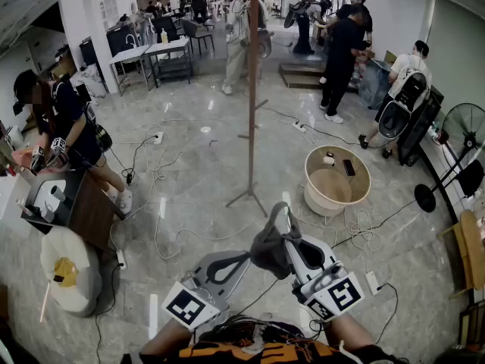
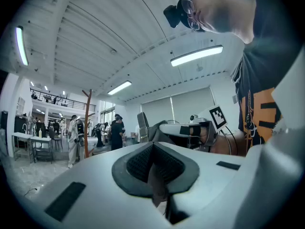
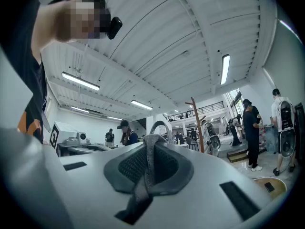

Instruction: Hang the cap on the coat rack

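Cap: a dark grey fabric cap [image 1: 267, 250] is held in the air between the two tools, low in the head view and well apart from the coat rack [image 1: 252, 89].
Left tool: the left tool [image 2: 155, 173] is closed, and a thin fold of grey cloth is pinched between its pads. The fold is judged to be part of the cap.
Right tool: the right tool [image 3: 148, 168] is clamped on the cap's back strap [image 3: 159, 128], whose loop arches up beyond the jaws.
Handling: the cap is judged light, soft and floppy. It sags wherever it is not supported, so it is expected to swing when carried. No fragility is expected, and little slip from the ribbed pads.
Where to hold: the strap or a seamed edge is judged the firmest hold. The loop or crown should be left free to be dropped over a peg.
Coat rack: a slim wooden pole on splayed feet, with short angled pegs [image 3: 193, 102] near the top. It is judged easy to tip if pushed.
Floor: a glossy pale stone floor [image 1: 189, 165], crossed by loose cables [image 1: 174, 237].
Room: a large open workshop lit by strip lights [image 3: 225, 68]. People [image 1: 341, 48] are seen standing at the back. A round tub [image 1: 356, 196] and a fan [image 1: 464, 127] are seen to the right, and counters [image 1: 151, 51] at the far left.
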`<state>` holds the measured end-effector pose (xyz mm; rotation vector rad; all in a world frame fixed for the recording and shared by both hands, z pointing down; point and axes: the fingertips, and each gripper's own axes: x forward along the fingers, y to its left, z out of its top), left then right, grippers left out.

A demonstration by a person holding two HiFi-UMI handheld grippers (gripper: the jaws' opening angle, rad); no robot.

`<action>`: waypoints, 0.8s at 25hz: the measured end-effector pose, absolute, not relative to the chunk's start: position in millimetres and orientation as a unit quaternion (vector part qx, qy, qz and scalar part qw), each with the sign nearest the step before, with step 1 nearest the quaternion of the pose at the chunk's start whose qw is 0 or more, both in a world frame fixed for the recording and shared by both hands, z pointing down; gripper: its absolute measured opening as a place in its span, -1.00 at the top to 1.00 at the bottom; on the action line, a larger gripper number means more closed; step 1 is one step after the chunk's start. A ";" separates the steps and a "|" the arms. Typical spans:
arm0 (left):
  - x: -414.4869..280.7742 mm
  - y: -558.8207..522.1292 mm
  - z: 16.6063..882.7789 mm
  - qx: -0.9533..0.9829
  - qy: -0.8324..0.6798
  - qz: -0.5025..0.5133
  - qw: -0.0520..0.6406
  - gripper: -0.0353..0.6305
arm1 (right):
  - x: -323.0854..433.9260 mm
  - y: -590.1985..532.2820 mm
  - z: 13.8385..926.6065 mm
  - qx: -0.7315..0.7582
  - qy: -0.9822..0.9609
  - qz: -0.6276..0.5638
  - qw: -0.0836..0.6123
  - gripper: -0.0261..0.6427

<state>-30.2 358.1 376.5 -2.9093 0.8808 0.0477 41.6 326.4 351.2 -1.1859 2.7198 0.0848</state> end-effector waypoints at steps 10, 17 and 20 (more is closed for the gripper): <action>-18.4 358.7 375.9 -0.953 0.297 0.009 0.048 0.85 | 53.1 329.0 348.5 -0.395 0.914 0.032 0.087 0.83; -10.5 352.8 382.0 -0.949 0.313 0.009 0.039 0.85 | 70.9 327.2 354.8 -0.400 0.912 0.027 0.086 0.83; -3.6 350.7 383.7 -0.946 0.322 0.009 0.039 0.85 | 81.6 325.8 357.1 -0.399 0.912 0.027 0.087 0.83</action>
